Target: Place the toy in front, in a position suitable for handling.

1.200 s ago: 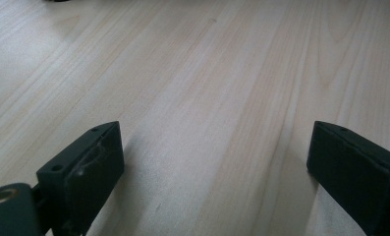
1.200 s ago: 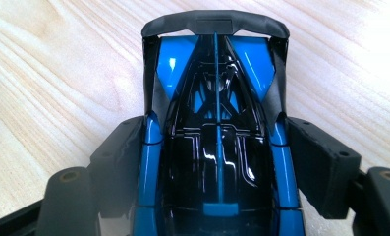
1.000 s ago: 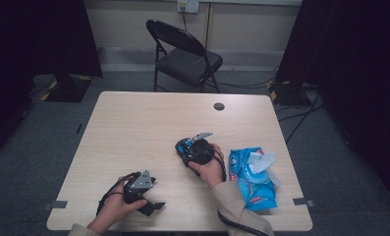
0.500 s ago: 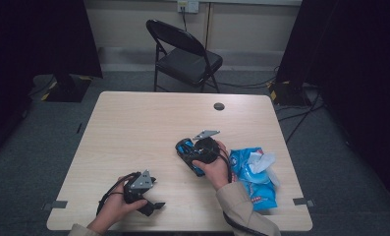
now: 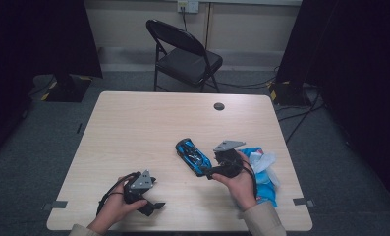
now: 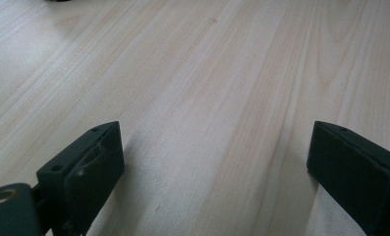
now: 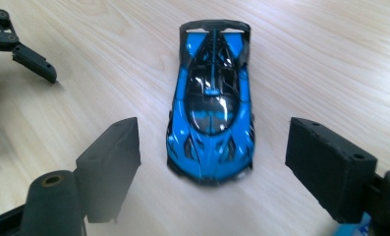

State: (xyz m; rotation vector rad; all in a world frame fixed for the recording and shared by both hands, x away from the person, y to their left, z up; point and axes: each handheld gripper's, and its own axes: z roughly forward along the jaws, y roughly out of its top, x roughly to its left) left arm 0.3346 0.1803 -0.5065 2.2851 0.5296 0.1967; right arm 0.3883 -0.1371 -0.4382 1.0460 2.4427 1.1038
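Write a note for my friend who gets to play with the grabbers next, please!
Right gripper: jaws wide open, having just been opening. They stand apart on either side of the blue toy car without touching it.
Left gripper: jaws open with nothing between them, low over bare wood near the front edge of the table.
Things: the car sits on its wheels on the table, just left of the blue packet under the right hand.
Done: the car is out and set down, released.
Left: probably draw the right gripper clear; what comes next is not evident.
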